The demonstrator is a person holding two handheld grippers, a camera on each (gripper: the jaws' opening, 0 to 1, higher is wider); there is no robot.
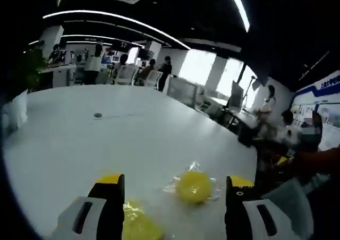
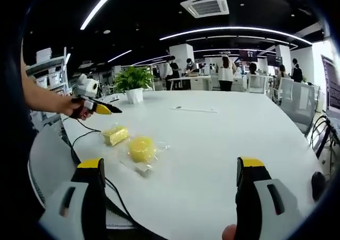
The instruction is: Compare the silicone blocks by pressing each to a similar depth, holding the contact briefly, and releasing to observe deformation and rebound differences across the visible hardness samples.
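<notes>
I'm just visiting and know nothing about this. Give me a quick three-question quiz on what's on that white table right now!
1. True or false: the round yellow block lies on the white table in clear wrapping.
2. How many yellow blocks lie on the table in the right gripper view?
A. one B. two C. four
3. Fill in: the left hand-held gripper is held above the table's edge, not ______ any block.

Key: 1 true. 2 B, the round one and the squarish yellow block. 3 touching. The right hand-held gripper has its jaws wide apart.

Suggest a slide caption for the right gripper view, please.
Open right gripper faces two bagged yellow silicone blocks on white table.
</notes>
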